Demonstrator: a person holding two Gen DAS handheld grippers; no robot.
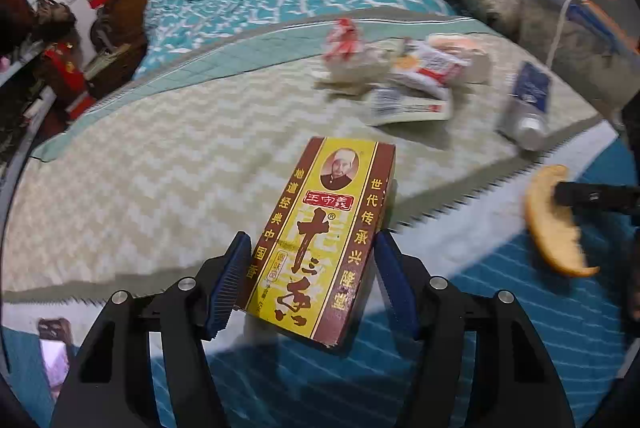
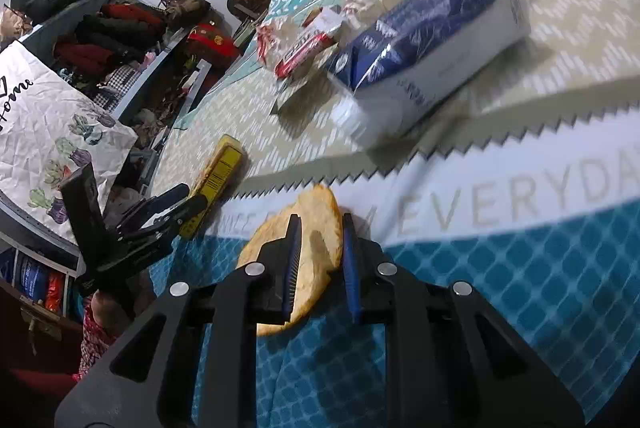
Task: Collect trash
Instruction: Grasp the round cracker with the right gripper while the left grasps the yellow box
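Left wrist view shows my left tongs (image 1: 308, 280) clamping the spice box (image 1: 320, 240), right tongs (image 2: 320, 260) pinching orange peel (image 2: 304, 228) beside it; next, I judge, carrying both to the bag (image 2: 44, 132).

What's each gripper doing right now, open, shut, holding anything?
Left gripper: shut on the yellow and brown spice box, lifted off the bed.
Right gripper: shut on the orange peel.

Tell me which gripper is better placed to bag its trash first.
Left, probably. The left gripper holds the spice box and sits nearer the paper bag; the right gripper, gripping the orange peel, is farther.
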